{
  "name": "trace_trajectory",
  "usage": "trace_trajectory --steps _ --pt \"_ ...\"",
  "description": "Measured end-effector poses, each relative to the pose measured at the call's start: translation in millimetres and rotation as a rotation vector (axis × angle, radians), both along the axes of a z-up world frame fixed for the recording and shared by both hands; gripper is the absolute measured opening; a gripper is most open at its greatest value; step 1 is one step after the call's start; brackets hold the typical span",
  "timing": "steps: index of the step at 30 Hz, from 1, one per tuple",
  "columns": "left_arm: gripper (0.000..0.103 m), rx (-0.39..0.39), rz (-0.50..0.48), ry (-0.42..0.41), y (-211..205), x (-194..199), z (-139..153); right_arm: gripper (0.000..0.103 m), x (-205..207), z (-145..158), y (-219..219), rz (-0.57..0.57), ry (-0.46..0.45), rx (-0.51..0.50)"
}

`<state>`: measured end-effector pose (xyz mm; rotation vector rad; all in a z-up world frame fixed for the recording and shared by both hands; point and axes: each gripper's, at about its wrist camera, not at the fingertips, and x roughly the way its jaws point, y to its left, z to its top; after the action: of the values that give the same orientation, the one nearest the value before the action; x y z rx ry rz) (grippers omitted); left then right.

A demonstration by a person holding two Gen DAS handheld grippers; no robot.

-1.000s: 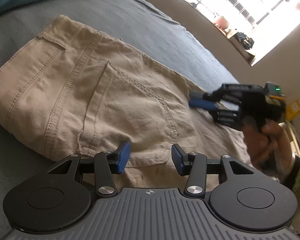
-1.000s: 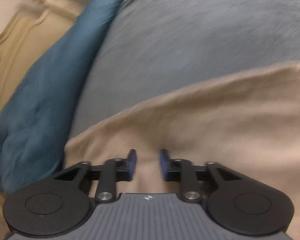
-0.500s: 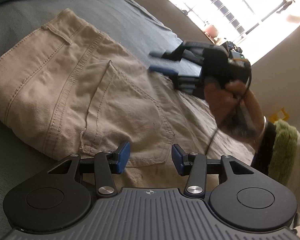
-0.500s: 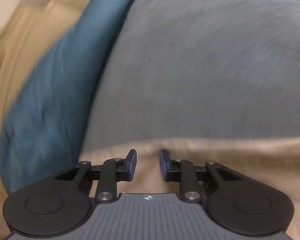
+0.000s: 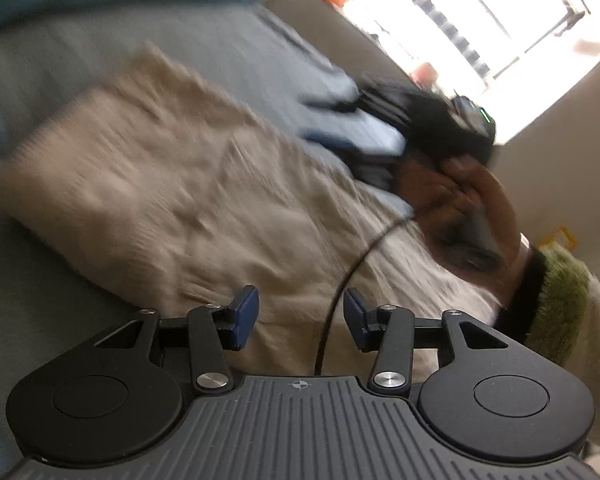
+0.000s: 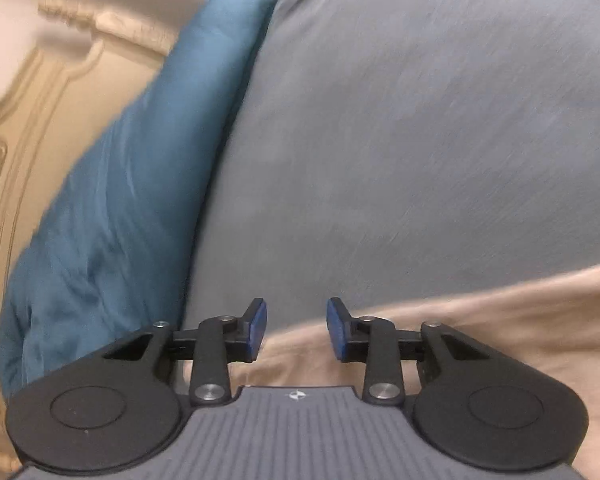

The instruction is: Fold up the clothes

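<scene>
Left gripper: jaws spread and just widened, nothing pinched, over the near edge of the khaki trousers. A black cable runs between the fingers. Right gripper: jaws apart and just opening, empty, at the trousers' far edge. Trousers lie folded on the grey bedsheet, blue pillow beyond. Looks like between folds: next move needs a fresh grip on an edge. No readable writing; left view is blurred.
</scene>
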<state>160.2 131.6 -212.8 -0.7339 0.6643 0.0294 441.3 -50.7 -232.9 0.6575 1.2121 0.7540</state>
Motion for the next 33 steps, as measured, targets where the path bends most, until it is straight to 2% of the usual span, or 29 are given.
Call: trace_trajectory --steps 3,5,6,7,8,10,11,12,14,17,19,22,23,25,27,30,33 --pt "0.054 0.029 0.104 -0.049 16 -20 14 0.036 -7 15 -37 0.022 0.087 0.124" --pt "0.057 0.024 0.177 -0.061 33 -25 17 0.036 -27 24 -64 0.033 0.107 0.191" --pt "0.057 0.024 0.213 -0.031 39 -23 13 0.036 -38 26 -77 0.031 0.116 0.221" --pt "0.055 0.035 0.257 0.036 48 -19 4 0.036 -50 26 -93 0.019 0.131 0.255" --pt "0.045 0.028 0.289 0.081 56 -17 -5 0.036 -62 26 -109 0.005 0.139 0.277" --pt "0.045 -0.031 0.309 0.058 66 -23 -13 0.036 -80 25 -135 -0.032 0.131 0.275" --pt "0.045 -0.019 0.307 0.061 64 -22 -9 0.036 -89 25 -148 -0.051 0.127 0.274" --pt "0.046 -0.004 0.304 0.065 62 -21 -5 0.036 -97 24 -161 -0.072 0.120 0.276" --pt "0.055 0.056 0.300 0.058 54 -18 4 0.036 -115 21 -190 -0.122 0.096 0.285" --pt "0.057 0.138 0.318 0.093 47 -11 9 0.036 -132 7 -238 -0.248 0.090 0.330" --pt "0.056 0.176 0.349 0.136 44 -8 10 0.036 -139 -15 -265 -0.366 0.148 0.349" --pt "0.056 0.283 0.361 0.155 30 -11 23 0.031 -150 -50 -298 -0.509 0.266 0.287" --pt "0.057 0.332 0.330 0.134 18 -7 30 0.032 -152 -55 -303 -0.529 0.285 0.288" --pt "0.057 0.430 0.263 0.092 -8 1 44 0.034 -155 -48 -306 -0.508 0.250 0.311" --pt "0.060 0.481 0.153 0.068 -37 14 52 0.035 -151 -41 -300 -0.456 0.219 0.321" --pt "0.063 0.477 -0.072 0.092 -84 44 47 0.035 -139 -34 -283 -0.360 0.200 0.312" --pt "0.063 0.504 -0.208 0.147 -125 61 35 0.033 -138 -36 -277 -0.306 0.201 0.189"
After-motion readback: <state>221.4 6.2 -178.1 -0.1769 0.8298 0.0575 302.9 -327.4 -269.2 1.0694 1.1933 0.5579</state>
